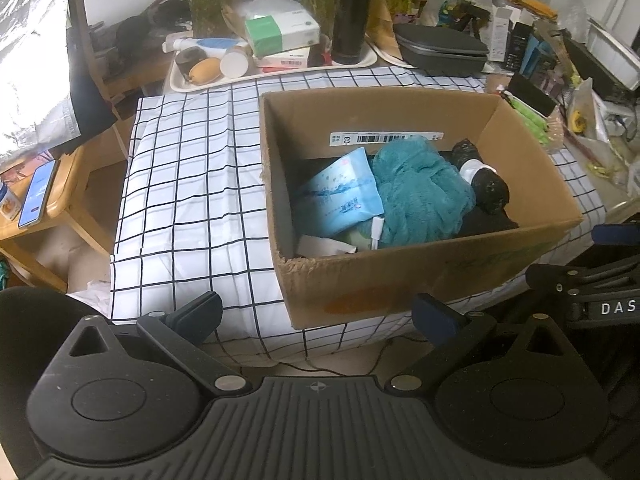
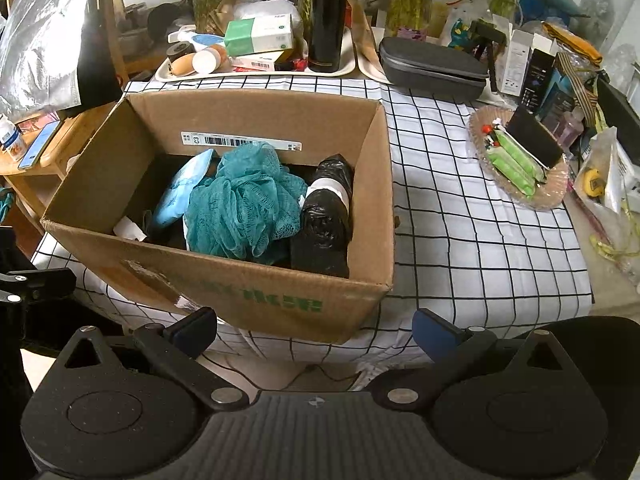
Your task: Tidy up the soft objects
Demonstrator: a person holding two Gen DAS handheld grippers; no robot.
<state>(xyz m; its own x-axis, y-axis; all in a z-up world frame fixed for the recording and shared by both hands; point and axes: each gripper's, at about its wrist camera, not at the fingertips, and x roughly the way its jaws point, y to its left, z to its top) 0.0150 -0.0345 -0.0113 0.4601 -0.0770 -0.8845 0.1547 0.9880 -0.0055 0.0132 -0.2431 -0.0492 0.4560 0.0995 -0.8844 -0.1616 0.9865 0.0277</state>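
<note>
A brown cardboard box (image 1: 424,276) (image 2: 256,296) stands on the checked tablecloth. Inside it lie a teal mesh bath sponge (image 1: 420,196) (image 2: 244,208), a light blue soft packet (image 1: 344,196) (image 2: 178,192) and a black plastic bag roll with a white band (image 1: 486,180) (image 2: 326,212). My left gripper (image 1: 318,316) hovers open just before the box's near wall, nothing between its fingers. My right gripper (image 2: 314,332) is open too, low in front of the box's near right corner, holding nothing. The right gripper's body shows at the far right of the left wrist view.
A white tray (image 2: 256,70) with a black flask (image 2: 328,20), boxes and small items sits behind the box. A dark zip case (image 2: 432,64) and a glass dish (image 2: 516,196) with green packets lie right. A wooden side table (image 1: 60,200) with a phone stands left.
</note>
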